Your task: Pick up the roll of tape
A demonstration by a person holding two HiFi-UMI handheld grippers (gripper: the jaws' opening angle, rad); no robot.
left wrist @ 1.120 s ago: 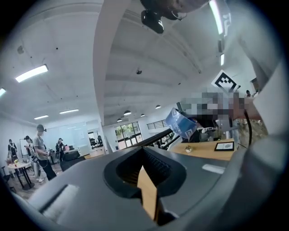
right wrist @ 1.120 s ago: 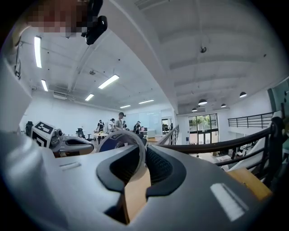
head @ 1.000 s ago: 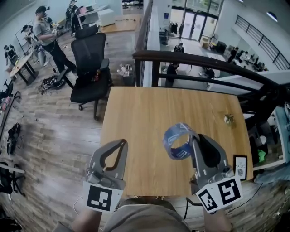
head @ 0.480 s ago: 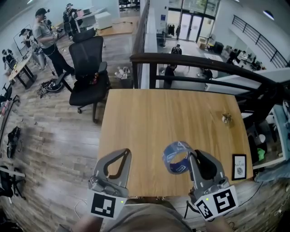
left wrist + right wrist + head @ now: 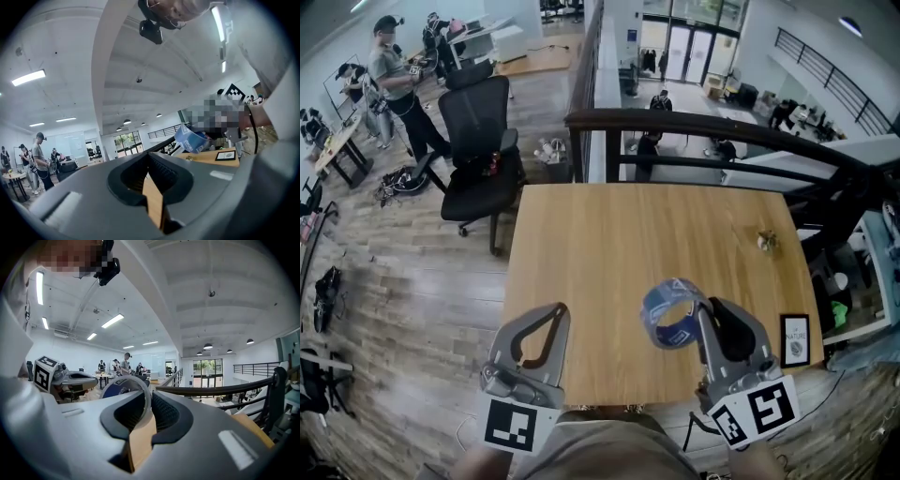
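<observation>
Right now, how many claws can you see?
2. The left claw hangs shut and empty over the table, near its front edge; the right claw grips the blue tape roll beside it.

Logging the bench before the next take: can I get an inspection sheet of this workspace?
surface: wooden table, mostly bare
job's things: tape, held above the table in the right tool
clutter: small object and framed card near the table's right edge
grippers: right tool shut on tape; left tool shut, empty
cables: thin lead under the right tool
surroundings: chair, railing, person standing far left
</observation>
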